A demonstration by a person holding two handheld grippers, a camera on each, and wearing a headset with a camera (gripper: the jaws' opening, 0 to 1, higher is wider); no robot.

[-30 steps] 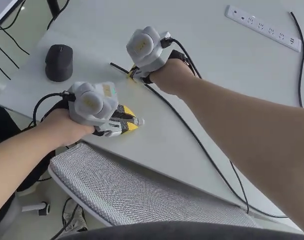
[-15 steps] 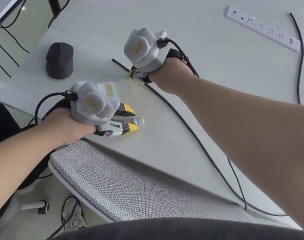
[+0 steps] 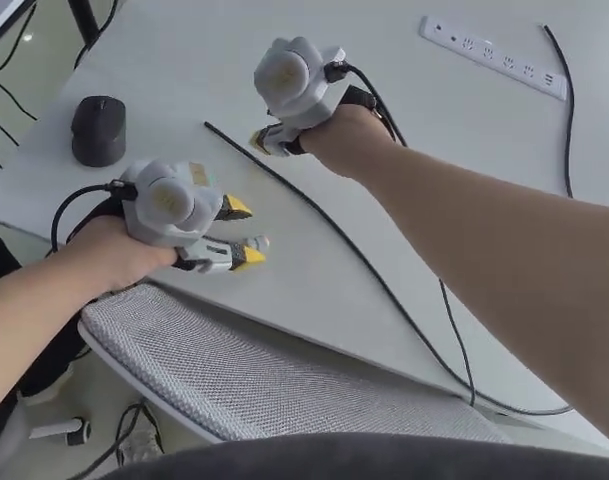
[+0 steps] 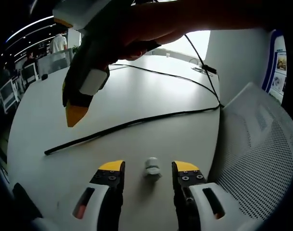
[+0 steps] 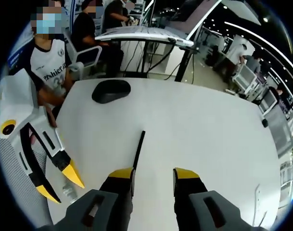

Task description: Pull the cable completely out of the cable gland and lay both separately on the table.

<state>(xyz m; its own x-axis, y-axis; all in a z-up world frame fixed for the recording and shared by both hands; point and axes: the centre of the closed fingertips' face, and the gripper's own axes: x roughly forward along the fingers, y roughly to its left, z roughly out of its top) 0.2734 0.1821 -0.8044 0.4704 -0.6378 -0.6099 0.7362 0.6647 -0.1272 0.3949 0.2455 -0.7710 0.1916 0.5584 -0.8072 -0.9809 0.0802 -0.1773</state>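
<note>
1. Left gripper [image 3: 242, 230]: held with jaws spread, pinching nothing; hovered low over table [image 3: 434, 120] with cable gland [image 4: 152, 167] lying loose between jaw tips, seemingly untouched.
2. Right gripper [image 5: 153, 173]: likewise parted, clamped on nothing; hung just above cable [image 4: 136, 122], free end sticking out beside its left jaw.
3. Found cable flat on table, bare end clear of cable gland, nothing threaded on it as far as visible; cable gland near table edge, cable farther in.
4. Judged pull-out finished; both parts set down apart.
5. Judged remaining work as minimal: probably just backing both grippers away.
</note>
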